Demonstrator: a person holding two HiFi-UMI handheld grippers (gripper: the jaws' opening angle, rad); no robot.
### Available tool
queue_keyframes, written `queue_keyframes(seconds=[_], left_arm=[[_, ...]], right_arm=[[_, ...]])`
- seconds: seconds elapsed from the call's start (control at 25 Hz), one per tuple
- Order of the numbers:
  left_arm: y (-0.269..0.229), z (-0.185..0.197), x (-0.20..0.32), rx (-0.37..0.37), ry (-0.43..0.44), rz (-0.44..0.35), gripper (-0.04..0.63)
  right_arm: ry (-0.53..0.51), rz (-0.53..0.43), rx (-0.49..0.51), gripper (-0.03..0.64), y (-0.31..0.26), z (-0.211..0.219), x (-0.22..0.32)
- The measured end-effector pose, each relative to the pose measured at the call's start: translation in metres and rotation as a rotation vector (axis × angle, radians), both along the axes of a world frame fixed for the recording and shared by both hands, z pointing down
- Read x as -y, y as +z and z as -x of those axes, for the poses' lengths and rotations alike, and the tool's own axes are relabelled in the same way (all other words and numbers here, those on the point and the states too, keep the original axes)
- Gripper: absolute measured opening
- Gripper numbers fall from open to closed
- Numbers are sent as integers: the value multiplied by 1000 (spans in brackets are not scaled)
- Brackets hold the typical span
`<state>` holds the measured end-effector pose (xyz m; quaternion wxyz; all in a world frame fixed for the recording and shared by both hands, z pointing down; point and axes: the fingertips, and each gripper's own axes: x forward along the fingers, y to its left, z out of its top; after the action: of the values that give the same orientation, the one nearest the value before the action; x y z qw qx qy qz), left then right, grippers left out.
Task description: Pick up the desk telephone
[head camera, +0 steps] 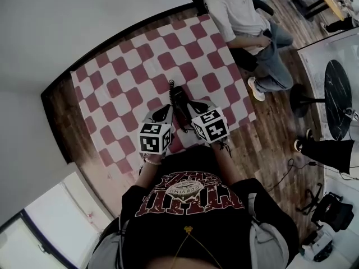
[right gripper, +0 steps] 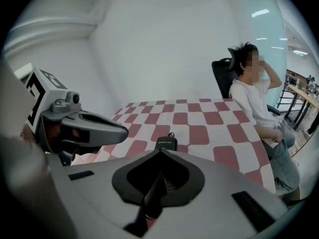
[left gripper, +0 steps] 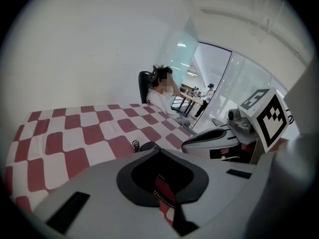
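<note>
While I stand at the near edge, the table (head camera: 129, 66) spreads out under its red-and-white checked cloth, and a person (head camera: 242, 21) in a white top sits on a dark chair (right gripper: 219, 73) at its far right corner. Closer to me, my left gripper (left gripper: 158, 148) and right gripper (right gripper: 160, 151) angle down side by side over the cloth, each with its jaws drawn together at the tips and nothing caught between them. Lying on the cloth between the two, near my edge, is the black desk telephone (head camera: 179, 101), one end showing just past both sets of tips. Its coiled cord (left gripper: 135, 144) peeks out beside it.
</note>
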<state>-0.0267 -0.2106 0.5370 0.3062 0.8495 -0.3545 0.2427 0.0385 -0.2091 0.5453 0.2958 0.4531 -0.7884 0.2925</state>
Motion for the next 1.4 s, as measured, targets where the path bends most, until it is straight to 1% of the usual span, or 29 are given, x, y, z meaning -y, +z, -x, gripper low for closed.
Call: queue_keyframes(seconds=[0.2,0.32,0.88,1.12,1.32,1.4], left_arm=[[9,-8,-9,22,6,28,0],[15,-9,-11,32,11,42,0],[31,-5,-10,32,19,88,0],[40,-3,-9,29,28,110,0],[43,-2,-11,13,28,120,0],[45,-1,-13,12,31,124,0]], right_arm=[[-19,5,-30,20,9,-5,6],[-25,9,-24,20,13,-5,6],[-18,47,-25,20,25,-3,-1],[18,20,-37,20,25,-8,4],[25,4,-40,23,26,-6,3],[23,6,-40,42,28,-2,4]])
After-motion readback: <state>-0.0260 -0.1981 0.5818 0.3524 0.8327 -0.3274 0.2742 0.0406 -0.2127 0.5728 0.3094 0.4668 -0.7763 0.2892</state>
